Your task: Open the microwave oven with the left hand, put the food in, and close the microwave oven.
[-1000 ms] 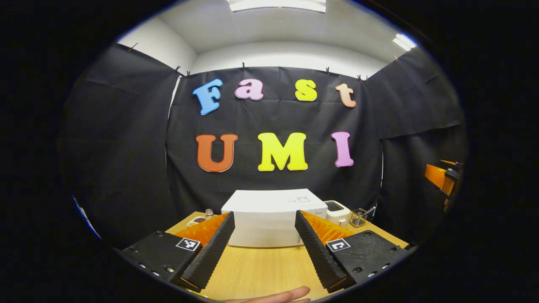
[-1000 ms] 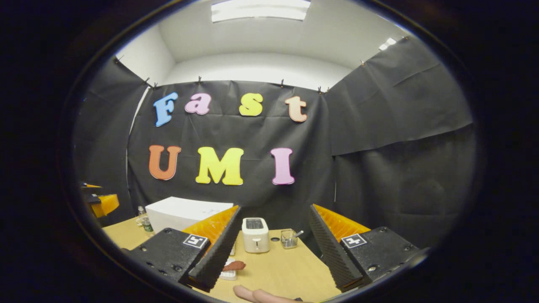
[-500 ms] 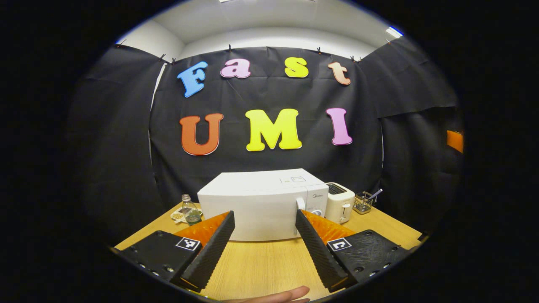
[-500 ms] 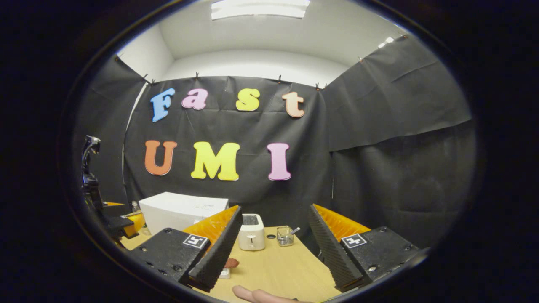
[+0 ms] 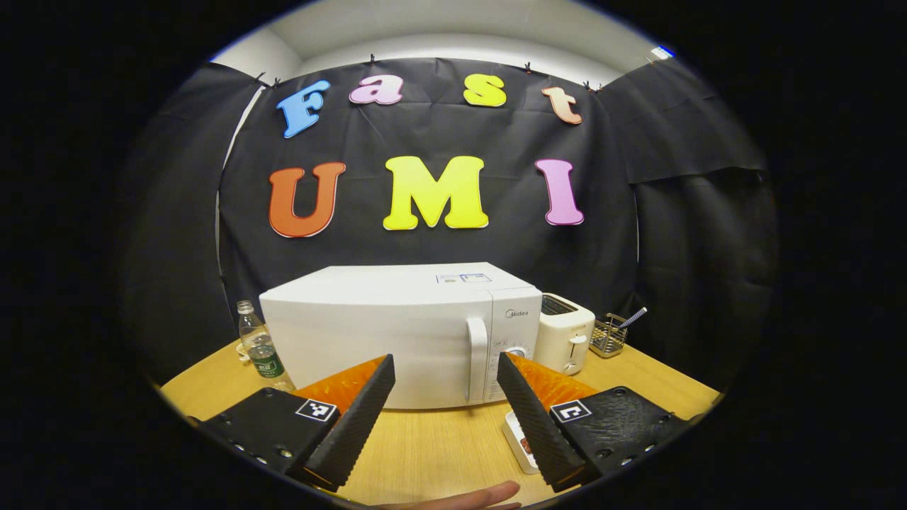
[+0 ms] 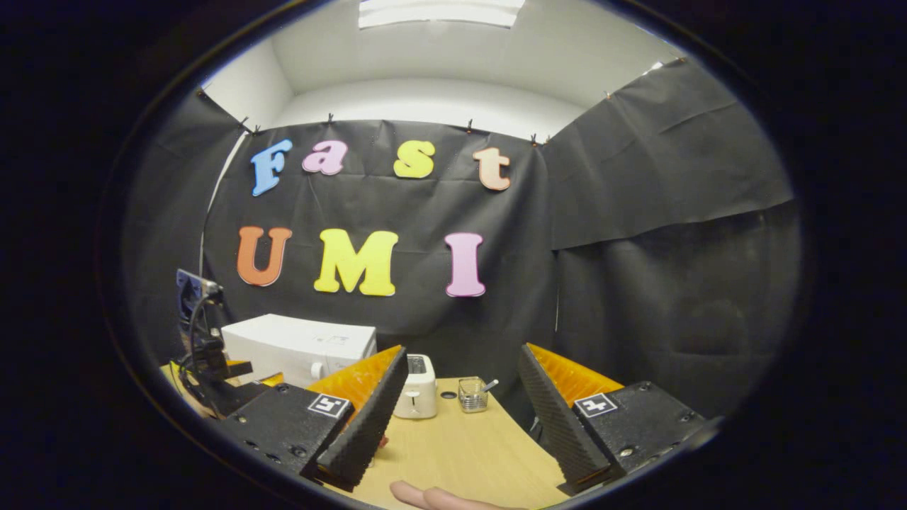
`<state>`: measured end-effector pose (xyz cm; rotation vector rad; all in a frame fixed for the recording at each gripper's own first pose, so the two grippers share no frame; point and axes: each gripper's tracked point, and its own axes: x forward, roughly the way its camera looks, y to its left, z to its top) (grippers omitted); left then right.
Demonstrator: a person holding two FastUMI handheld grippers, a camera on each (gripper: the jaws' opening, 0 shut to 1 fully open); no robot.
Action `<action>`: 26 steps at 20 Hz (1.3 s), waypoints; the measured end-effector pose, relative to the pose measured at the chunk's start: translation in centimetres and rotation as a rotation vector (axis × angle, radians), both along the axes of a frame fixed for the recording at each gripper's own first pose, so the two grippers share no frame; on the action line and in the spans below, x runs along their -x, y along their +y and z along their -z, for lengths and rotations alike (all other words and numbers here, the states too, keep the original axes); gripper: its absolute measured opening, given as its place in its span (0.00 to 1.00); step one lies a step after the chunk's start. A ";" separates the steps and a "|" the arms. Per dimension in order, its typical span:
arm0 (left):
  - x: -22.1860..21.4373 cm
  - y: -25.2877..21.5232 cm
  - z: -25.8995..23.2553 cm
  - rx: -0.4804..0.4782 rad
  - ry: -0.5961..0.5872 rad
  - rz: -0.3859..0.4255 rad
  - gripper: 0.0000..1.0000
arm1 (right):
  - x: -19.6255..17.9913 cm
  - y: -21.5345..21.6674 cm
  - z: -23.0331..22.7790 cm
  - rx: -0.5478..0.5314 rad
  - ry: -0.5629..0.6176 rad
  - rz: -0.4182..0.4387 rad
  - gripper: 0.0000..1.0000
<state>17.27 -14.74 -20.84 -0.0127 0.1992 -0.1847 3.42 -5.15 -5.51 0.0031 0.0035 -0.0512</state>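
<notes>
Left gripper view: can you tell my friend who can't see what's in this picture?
A white microwave with its door shut sits on a wooden table, right ahead of the open left gripper. A bottle stands at its left side, a toaster at its right.

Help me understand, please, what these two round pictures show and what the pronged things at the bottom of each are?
Each picture comes from a camera riding on a hand-held two-finger tool; a person holds one in each hand. The left gripper view looks along the left tool, open and empty, toward a white microwave with its door shut and handle facing us. Beside it on the wooden table stand a toaster, a wire basket and a bottle. A small white tray of food lies by the tool's finger. The right gripper view looks along the right tool, also open and empty, aimed past the toaster.
</notes>
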 end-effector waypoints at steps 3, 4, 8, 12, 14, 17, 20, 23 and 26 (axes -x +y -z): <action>-2.4 -1.8 2.5 0.015 0.034 -0.008 0.94 | -0.5 -0.7 1.0 0.000 0.012 0.000 1.00; -3.2 -2.3 3.2 0.019 0.041 -0.011 0.94 | -0.7 -1.1 1.3 0.001 0.015 0.002 0.92; -6.3 -3.5 6.2 0.009 0.073 -0.038 0.94 | -1.2 -2.8 2.5 0.015 0.030 0.012 1.00; -9.1 -4.5 6.6 0.008 0.003 -0.050 0.87 | -1.4 -4.4 4.1 0.015 0.058 0.019 0.92; -10.2 -5.8 7.1 0.033 0.003 -0.019 0.77 | -1.5 -5.3 4.7 0.017 0.067 0.030 0.92; -11.2 -5.1 7.3 0.028 0.002 -0.041 0.53 | -1.4 -6.0 5.3 0.016 0.073 0.036 1.00; -11.3 -5.2 7.9 0.016 0.033 -0.043 0.46 | -1.1 -6.0 5.1 0.011 0.069 0.032 1.00; -11.0 -4.9 7.8 0.004 0.059 -0.081 0.23 | -0.5 -5.8 4.9 0.011 0.065 0.029 1.00; -10.9 -5.0 8.2 0.006 0.095 -0.089 0.14 | 0.5 -5.6 4.5 0.011 0.062 0.027 1.00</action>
